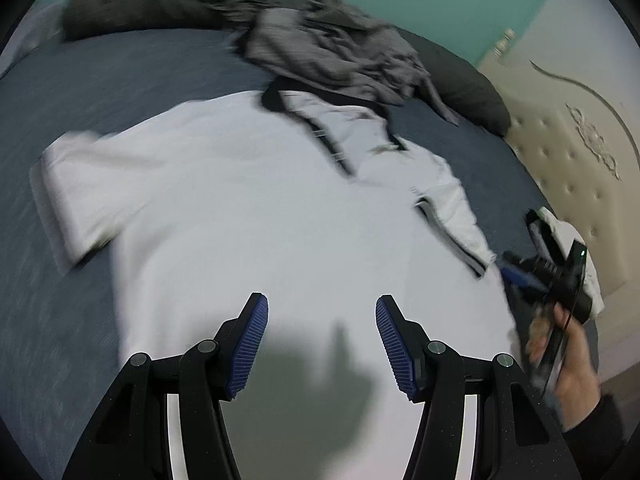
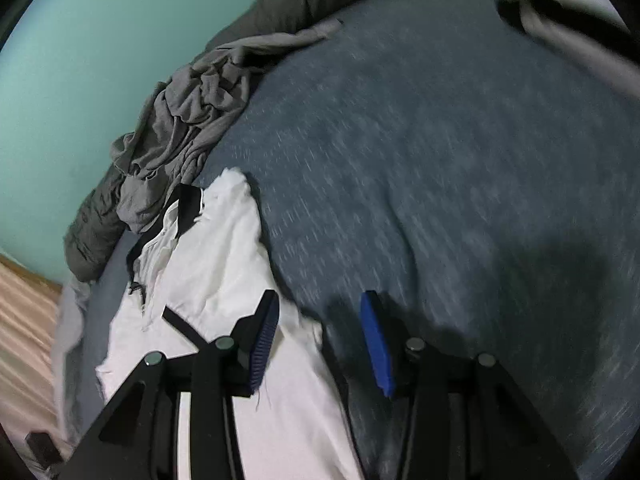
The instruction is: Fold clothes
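Hovering with both the left gripper (image 1: 322,340) and right gripper (image 2: 320,340) unclenched and empty, the flat white black-trimmed polo shirt (image 1: 248,208) could easily bunch if grabbed unevenly.

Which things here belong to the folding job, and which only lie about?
For the job: white shirt, left gripper, right gripper, both open.
Lying about: crumpled grey garment, dark pillow, blue bedcover.

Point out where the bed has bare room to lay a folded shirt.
Bare blue bedspread lies wide open to the right of the white shirt in the right wrist view. A second free strip runs between the shirt's spread sleeve and the dark pillow. It is crowded by the collar, where the crumpled grey garment overlaps the shirt.
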Action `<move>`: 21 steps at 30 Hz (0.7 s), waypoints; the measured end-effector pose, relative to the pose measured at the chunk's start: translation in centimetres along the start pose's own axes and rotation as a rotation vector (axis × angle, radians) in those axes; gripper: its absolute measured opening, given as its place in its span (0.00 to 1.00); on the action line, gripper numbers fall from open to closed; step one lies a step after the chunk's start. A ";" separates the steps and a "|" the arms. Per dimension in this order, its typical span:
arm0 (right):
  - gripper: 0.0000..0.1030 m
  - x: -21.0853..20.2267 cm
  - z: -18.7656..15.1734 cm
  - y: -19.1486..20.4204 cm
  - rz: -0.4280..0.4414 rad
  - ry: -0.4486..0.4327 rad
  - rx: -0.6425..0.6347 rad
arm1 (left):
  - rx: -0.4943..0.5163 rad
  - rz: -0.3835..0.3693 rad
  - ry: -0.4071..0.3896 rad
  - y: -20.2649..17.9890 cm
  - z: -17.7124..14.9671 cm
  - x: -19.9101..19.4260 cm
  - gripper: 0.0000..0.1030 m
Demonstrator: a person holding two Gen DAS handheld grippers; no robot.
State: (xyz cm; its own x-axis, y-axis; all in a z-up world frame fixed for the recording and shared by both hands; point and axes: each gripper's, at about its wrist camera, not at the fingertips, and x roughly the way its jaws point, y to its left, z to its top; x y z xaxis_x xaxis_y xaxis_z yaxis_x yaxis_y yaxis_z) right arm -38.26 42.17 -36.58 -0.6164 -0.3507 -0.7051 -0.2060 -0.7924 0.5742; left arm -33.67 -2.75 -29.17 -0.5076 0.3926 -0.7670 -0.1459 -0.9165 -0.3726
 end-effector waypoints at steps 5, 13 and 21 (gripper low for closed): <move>0.44 0.8 -0.9 0.5 0.035 0.038 -0.022 | 0.069 -0.057 0.043 -5.5 6.5 5.2 0.59; 0.44 1.5 -0.1 0.8 0.080 0.047 -0.061 | 0.142 -0.059 0.116 -12.1 13.9 14.9 0.59; 0.30 2.8 -0.2 1.0 0.081 0.050 -0.108 | 0.183 -0.042 0.180 -16.1 17.5 22.8 0.59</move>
State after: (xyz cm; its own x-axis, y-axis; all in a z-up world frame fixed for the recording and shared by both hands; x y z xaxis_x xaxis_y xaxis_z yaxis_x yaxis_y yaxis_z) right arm -40.05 40.32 -38.09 -0.5883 -0.4382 -0.6797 -0.0723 -0.8086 0.5839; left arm -57.80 19.61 -31.54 -0.3407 0.4234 -0.8394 -0.3233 -0.8912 -0.3183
